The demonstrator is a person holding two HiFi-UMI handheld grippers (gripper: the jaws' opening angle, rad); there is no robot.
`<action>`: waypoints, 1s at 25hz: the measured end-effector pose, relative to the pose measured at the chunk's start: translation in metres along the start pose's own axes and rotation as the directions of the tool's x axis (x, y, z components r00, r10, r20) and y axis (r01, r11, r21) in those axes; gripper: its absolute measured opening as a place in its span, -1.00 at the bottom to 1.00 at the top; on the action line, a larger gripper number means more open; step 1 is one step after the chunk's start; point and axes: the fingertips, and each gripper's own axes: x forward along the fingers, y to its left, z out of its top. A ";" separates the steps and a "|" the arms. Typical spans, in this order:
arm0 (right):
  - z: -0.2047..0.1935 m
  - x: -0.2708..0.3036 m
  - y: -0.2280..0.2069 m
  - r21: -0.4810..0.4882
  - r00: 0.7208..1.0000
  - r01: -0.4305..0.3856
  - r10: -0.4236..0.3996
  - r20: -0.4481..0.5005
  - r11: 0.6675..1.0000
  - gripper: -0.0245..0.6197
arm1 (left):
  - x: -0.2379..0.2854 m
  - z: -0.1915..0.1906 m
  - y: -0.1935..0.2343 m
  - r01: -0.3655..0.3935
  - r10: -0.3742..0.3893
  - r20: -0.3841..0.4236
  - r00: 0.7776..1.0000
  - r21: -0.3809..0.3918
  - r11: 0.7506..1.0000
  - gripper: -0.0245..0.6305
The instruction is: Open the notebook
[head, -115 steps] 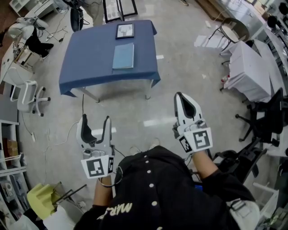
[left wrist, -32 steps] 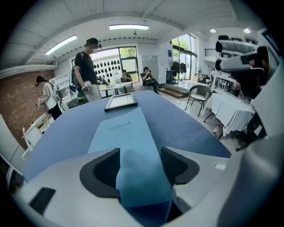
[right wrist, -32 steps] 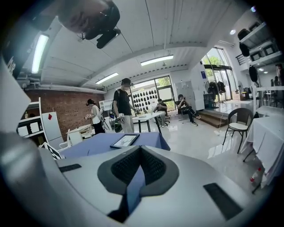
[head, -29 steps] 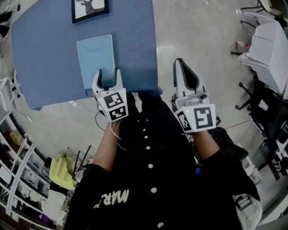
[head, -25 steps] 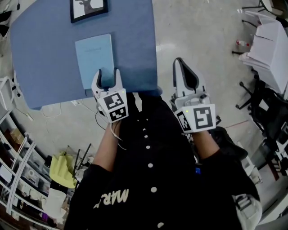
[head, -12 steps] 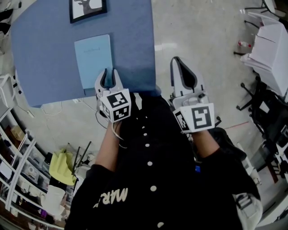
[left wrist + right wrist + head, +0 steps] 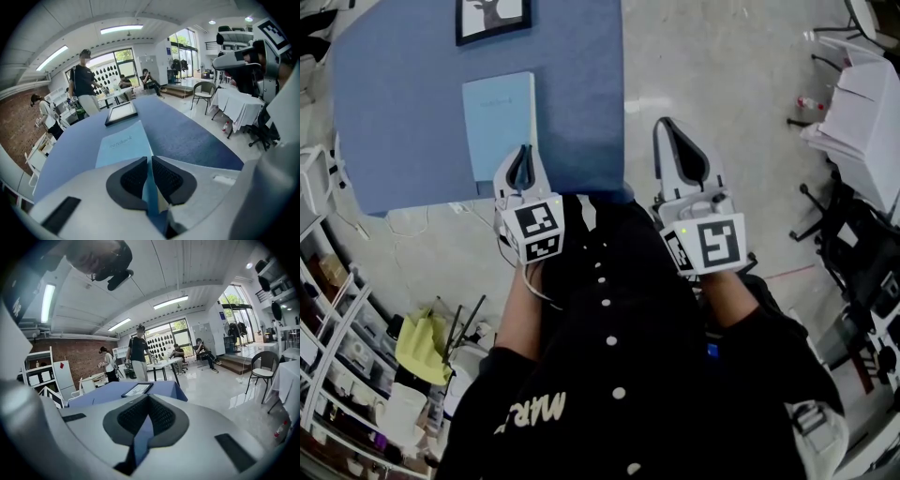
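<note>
**Place:** open-plan laboratory or workshop hall, in shared use.
**Floor:** polished pale grey concrete [image 7: 712,56].
**Ceiling:** white, with long fluorescent strip lights [image 7: 170,302].
**Walls:** one red brick wall [image 7: 80,366]; a white wall panel hung with rows of small black items [image 7: 161,344]; tall glazed doors [image 7: 180,49].
**Furniture:** rectangular table under blue cloth [image 7: 403,112]; table draped in white cloth [image 7: 862,103]; white metal shelving racks [image 7: 328,356]; black swivel chairs [image 7: 853,244].
**Occupants:** several people [image 7: 139,352], standing or seated about a white work table [image 7: 161,365].
</note>
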 end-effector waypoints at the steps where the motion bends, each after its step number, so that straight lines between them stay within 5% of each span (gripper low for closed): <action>1: 0.002 -0.001 0.001 -0.002 1.000 -0.003 0.003 0.003 1.000 -0.92 | -0.003 0.002 0.001 0.001 -0.001 0.013 1.000 0.007 1.000 -0.83; 6: 0.012 -0.003 0.007 -0.016 1.000 -0.005 0.005 0.015 1.000 -0.92 | -0.020 0.009 0.014 0.006 -0.006 0.072 0.997 0.000 1.000 -0.85; 17: 0.044 -0.014 0.041 -0.072 0.998 -0.005 0.010 0.066 0.997 -0.92 | -0.064 0.022 0.060 0.042 -0.017 0.160 0.987 -0.159 0.986 -0.86; 25: 0.072 -0.013 0.091 -0.104 0.993 0.037 -0.025 0.114 0.994 -0.91 | -0.099 0.024 0.122 0.177 -0.098 0.257 0.961 -0.302 0.937 -0.86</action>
